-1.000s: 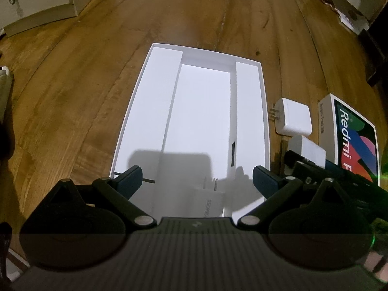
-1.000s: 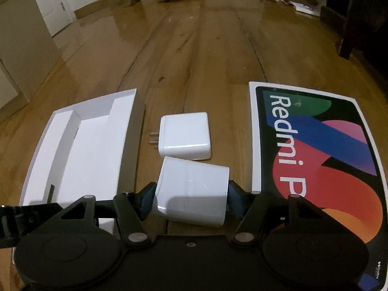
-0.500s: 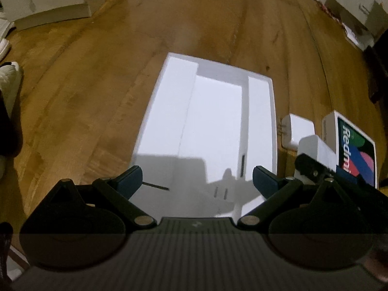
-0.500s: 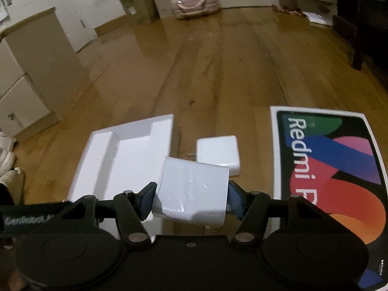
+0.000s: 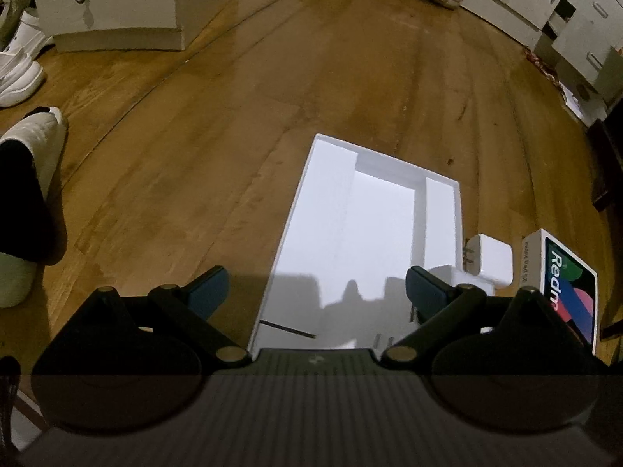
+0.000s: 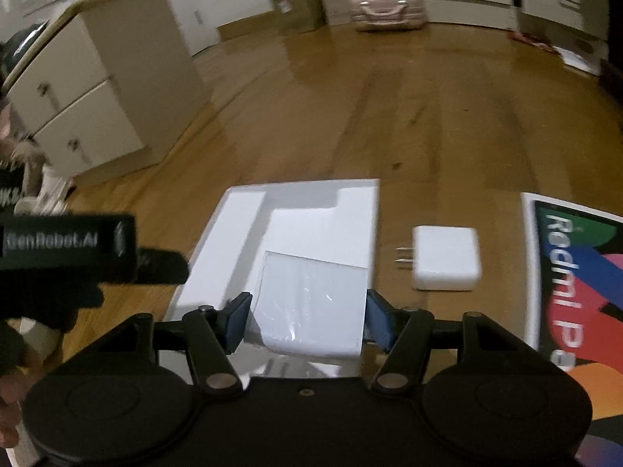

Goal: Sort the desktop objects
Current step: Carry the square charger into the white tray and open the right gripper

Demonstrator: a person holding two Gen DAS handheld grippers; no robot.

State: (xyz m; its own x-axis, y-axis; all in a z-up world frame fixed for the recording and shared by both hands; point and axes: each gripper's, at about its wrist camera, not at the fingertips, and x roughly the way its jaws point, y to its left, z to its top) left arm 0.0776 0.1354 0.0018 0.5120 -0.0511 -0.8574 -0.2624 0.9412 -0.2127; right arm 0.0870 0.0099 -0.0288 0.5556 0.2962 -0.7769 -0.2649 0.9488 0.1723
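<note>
My right gripper [image 6: 307, 319] is shut on a white charger block [image 6: 311, 307], held in the air over the near right part of the open white box tray [image 6: 241, 225]. The same held block [image 5: 447, 274] peeks out past the left gripper's right finger. A second white charger [image 6: 446, 258] with two prongs lies on the wooden floor between the tray and the colourful Redmi box lid [image 6: 576, 280]. My left gripper [image 5: 317, 290] is open and empty, raised above the near end of the tray [image 5: 331, 210]. The second charger [image 5: 490, 258] and lid [image 5: 564, 284] sit at its right.
White drawer cabinets [image 6: 89, 93] stand at the left, with white shoes [image 5: 19, 74] near them. A pink case [image 6: 385, 11] and a cardboard box [image 6: 296, 6] rest against the far wall. A dark furniture leg [image 5: 607, 163] is at the right edge.
The right gripper lifted the charger block off the floor and carried it left over the tray. The left gripper rose and pulled back, so the tray looks smaller.
</note>
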